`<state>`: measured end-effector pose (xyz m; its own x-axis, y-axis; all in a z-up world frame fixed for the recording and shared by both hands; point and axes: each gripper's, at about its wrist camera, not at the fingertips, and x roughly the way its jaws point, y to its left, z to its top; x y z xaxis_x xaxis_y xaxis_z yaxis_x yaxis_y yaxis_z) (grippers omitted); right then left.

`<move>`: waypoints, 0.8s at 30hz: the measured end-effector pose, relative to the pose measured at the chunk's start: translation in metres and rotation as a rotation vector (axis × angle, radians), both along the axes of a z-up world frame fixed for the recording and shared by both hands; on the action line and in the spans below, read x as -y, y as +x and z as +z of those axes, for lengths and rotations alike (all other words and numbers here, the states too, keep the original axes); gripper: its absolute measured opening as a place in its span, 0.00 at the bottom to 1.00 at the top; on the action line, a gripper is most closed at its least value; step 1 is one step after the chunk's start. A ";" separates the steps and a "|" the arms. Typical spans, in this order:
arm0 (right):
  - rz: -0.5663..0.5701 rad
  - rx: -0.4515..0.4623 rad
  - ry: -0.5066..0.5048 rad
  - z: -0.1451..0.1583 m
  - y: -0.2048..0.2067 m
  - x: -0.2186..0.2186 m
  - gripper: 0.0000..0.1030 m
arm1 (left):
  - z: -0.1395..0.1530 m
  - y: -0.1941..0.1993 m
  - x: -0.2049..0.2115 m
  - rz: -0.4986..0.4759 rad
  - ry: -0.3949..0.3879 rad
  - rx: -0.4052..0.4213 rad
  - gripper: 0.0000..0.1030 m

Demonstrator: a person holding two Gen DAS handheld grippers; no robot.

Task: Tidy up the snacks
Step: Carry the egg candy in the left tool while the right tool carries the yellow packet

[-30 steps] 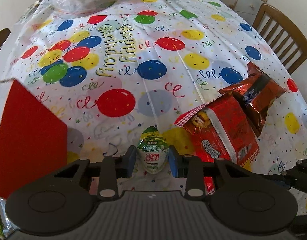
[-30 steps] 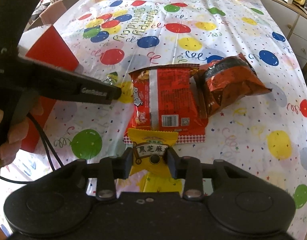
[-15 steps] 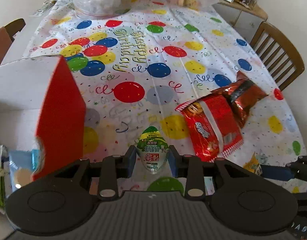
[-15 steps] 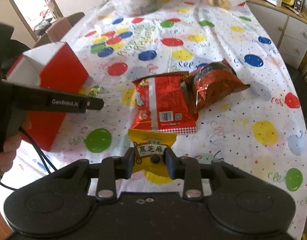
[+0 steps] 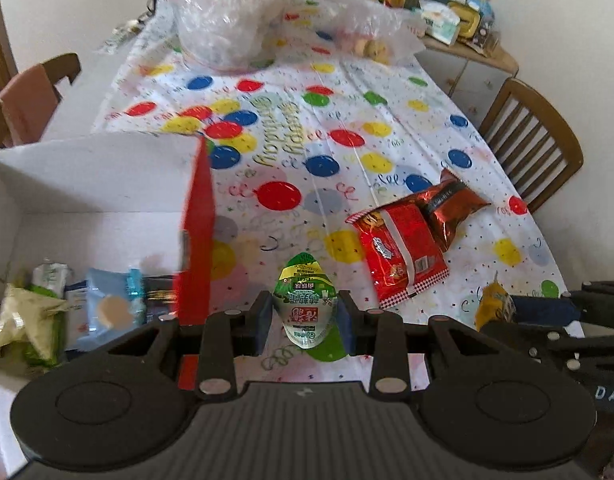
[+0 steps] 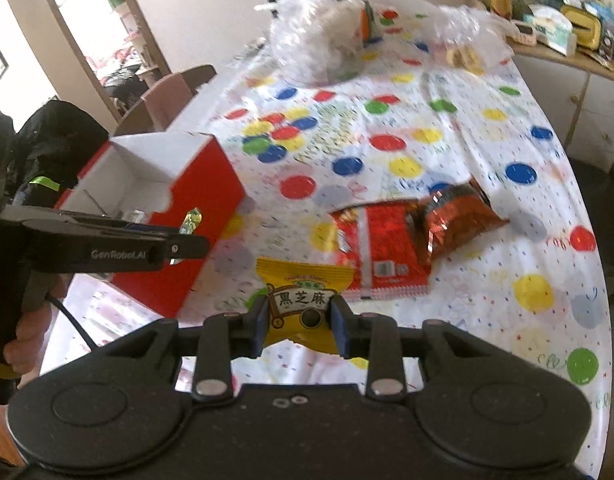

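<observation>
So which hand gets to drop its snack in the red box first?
Probably the left. The left gripper, holding the green snack, sits right beside the red box. The right gripper with the yellow snack is farther over.

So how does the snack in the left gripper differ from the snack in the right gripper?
The green jelly cup in the left gripper is rounded, tapered and green and white. The yellow sachet in the right gripper is a flat, crimped packet with black characters. Both are small, clamped between the fingers and held above the tablecloth.
</observation>
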<state>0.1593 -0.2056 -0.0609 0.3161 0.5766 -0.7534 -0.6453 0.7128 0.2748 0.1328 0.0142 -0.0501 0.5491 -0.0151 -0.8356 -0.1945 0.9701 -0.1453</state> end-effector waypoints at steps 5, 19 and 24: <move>0.035 0.028 0.024 0.016 -0.009 -0.019 0.30 | 0.023 -0.021 -0.017 0.021 0.001 0.046 0.33; 0.134 0.074 0.064 0.038 -0.037 -0.116 0.30 | 0.042 -0.070 -0.099 0.133 0.056 0.088 0.33; 0.153 0.090 0.052 0.037 -0.041 -0.153 0.30 | 0.043 -0.081 -0.134 0.173 0.086 0.089 0.33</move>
<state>0.1187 -0.0529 -0.0235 0.2870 0.6602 -0.6941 -0.7686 0.5911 0.2445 0.0513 0.1479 -0.0070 0.6089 0.1553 -0.7779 -0.3492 0.9330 -0.0871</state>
